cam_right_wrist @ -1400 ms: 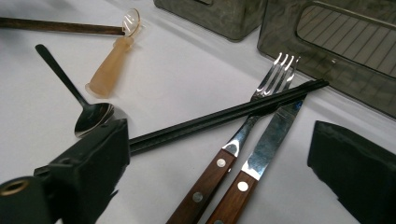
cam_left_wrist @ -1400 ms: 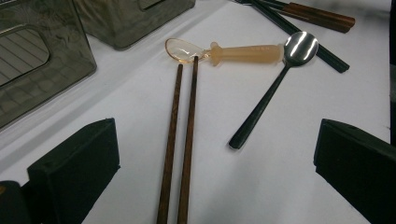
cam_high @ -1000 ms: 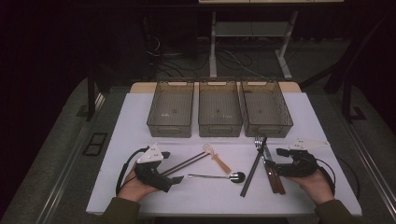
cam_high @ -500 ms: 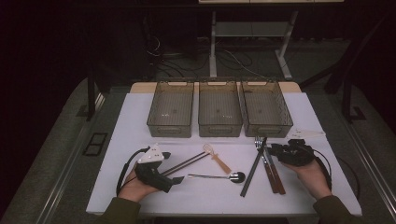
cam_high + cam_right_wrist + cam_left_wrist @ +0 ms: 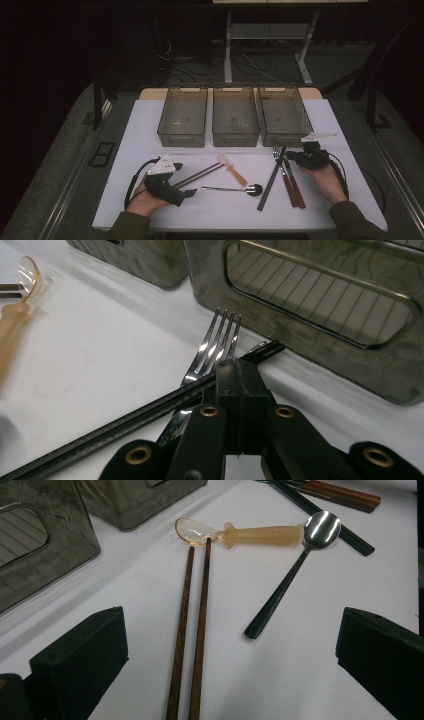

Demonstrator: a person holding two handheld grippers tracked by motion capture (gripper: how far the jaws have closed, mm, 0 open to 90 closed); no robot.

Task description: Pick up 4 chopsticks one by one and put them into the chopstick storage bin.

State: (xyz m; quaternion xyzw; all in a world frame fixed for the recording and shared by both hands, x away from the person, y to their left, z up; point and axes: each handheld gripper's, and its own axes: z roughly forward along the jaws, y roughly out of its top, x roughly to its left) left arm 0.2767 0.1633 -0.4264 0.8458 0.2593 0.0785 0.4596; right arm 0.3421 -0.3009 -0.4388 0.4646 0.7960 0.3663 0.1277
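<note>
Jaws closing, right gripper; three bins.

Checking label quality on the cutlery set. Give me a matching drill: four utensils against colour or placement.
Things:
1. wooden chopsticks
2. fork
3. steel spoon
4. baby spoon

Descriptions:
A. shiny bowl on a black handle
B. translucent orange, bowl at the tips of the brown pair
C. dark brown pair lying side by side
D. tines toward the right-hand bin, beside the black chopsticks

Pairs: 1-C, 2-D, 3-A, 4-B
</note>
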